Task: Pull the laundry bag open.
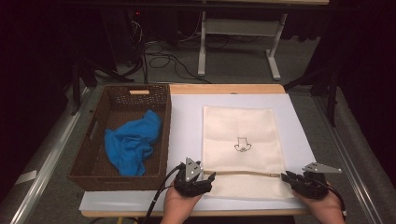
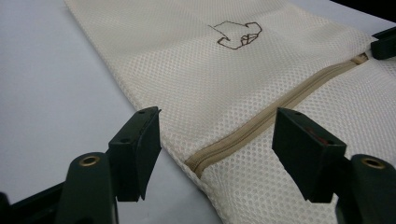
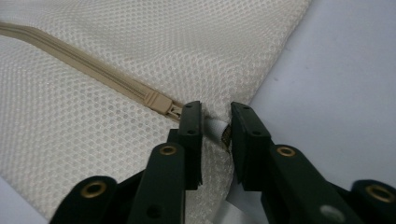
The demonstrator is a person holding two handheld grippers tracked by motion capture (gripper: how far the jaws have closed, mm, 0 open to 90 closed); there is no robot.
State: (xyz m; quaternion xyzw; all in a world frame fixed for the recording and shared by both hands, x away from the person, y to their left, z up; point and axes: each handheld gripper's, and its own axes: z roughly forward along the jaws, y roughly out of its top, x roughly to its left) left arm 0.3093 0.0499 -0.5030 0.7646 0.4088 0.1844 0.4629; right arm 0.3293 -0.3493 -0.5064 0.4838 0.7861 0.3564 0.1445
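The desk (image 1: pixel 187 116) has a wooden top, and a smooth white sheet (image 1: pixel 184 126) covers most of it. On the left part stands a rectangular basket (image 1: pixel 93 154) of dark brown wicker, with a cut-out handle in its far wall. Inside the basket lies a crumpled blue cloth (image 1: pixel 133 142), soft and folded on itself, toward the right wall.

On the white sheet, just beside the basket, lies a flat rectangular mesh bag (image 1: pixel 243 130) of cream colour. Its fabric is a fine net of small holes. A small dark outline drawing (image 1: pixel 242 145) is printed in the middle of it. A tan zipper (image 1: pixel 243 173) runs across the bag near the edge closest to the person, and it looks closed along its length.

The left gripper (image 1: pixel 205 179) is at the left end of the zipper. In the left gripper view its black jaws stand wide apart, one over the white sheet and one over the mesh, and they press on nothing, so it is released.

The right gripper (image 1: pixel 286 176) is at the right end of the zipper. In the right gripper view its jaws are almost together, with a small white tab (image 3: pixel 217 128) at the bag's edge between them, just beyond the zipper pull (image 3: pixel 161 105). It seems to grasp this tab.
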